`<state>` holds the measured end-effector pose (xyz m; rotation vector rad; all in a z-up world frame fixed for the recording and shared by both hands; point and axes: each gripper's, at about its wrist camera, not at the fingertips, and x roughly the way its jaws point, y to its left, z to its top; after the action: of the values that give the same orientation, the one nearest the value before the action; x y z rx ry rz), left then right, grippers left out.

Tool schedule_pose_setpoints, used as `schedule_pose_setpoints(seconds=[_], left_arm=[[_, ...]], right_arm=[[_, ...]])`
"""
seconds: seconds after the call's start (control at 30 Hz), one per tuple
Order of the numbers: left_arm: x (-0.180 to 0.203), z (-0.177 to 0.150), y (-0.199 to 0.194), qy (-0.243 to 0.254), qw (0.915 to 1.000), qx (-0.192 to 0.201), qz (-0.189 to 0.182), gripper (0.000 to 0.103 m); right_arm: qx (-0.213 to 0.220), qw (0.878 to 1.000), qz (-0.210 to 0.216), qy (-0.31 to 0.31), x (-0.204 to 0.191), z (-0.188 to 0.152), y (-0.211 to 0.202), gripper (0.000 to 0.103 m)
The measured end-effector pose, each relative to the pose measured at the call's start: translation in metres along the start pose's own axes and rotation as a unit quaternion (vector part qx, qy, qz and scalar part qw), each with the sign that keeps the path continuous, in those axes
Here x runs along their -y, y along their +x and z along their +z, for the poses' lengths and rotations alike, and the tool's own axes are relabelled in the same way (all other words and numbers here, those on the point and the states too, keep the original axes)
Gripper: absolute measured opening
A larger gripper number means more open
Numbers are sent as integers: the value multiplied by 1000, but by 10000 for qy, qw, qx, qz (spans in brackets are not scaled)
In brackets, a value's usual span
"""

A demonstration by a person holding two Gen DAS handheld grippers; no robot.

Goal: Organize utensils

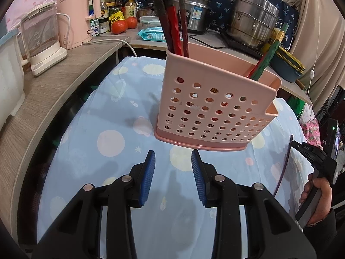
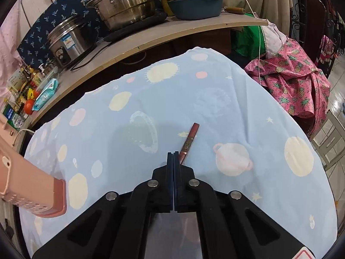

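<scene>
Lying on the table (image 2: 172, 99) beside the right gripper (image 2: 173, 157), whose jaws seem closed beside it rather than on it, the chopstick (image 2: 189, 140) awaits the holder (image 1: 215, 108), which stands just ahead of the left gripper (image 1: 173, 166), its jaws open and empty.

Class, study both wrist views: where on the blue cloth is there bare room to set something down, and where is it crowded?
Free: the blue cloth between the wooden counter and the pink utensil holder, and the stretch beyond the red chopstick, toward the far shelf. Crowded: that shelf, packed with steel pots and bottles, and the counter with its kettles.
</scene>
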<state>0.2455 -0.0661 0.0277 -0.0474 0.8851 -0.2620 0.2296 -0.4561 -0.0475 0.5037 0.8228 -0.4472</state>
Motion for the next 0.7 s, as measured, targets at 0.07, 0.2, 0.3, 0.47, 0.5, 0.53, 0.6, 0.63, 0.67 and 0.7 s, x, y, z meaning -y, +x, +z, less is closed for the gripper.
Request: schedule_pose_setpoints(seconds=[0.07, 0.2, 0.3, 0.47, 0.5, 0.53, 0.6, 0.63, 0.67, 0.7], left_arm=[[0, -1, 0, -2, 10000, -10, -13, 33], [-1, -4, -2, 4, 10000, -16, -25, 33], [-2, -5, -1, -16, 10000, -36, -15, 33], [-6, -5, 5, -71, 9999, -90, -3, 33], [-6, -4, 6, -71, 9999, -95, 3, 33], [-6, -4, 7, -71, 9999, -102, 9, 33], [-7, -3, 8, -77, 9999, -116, 14, 33], [-7, -3, 9, -79, 9999, -121, 19, 33], [-8, -2, 9, -84, 9999, -125, 22, 33], [-8, -2, 10, -90, 9999, -132, 19, 33]], right_arm=[[-29, 9999, 80, -85, -4, -6, -5, 1], [-54, 9999, 47, -117, -5, -14, -10, 1], [-91, 9999, 19, 104, 3, -7, -6, 7], [-171, 9996, -132, 164, 5, 10, 10, 11], [-190, 9996, -154, 127, 4, 12, 13, 13], [-198, 9996, -204, 86, 2, 14, 17, 15], [-209, 9994, -285, 40, 0, 16, 23, 16], [-217, 9993, -300, 46, 1, 17, 26, 16], [-203, 9993, -302, 58, 1, 17, 27, 16], [-197, 9993, -314, 54, 1, 18, 28, 15]])
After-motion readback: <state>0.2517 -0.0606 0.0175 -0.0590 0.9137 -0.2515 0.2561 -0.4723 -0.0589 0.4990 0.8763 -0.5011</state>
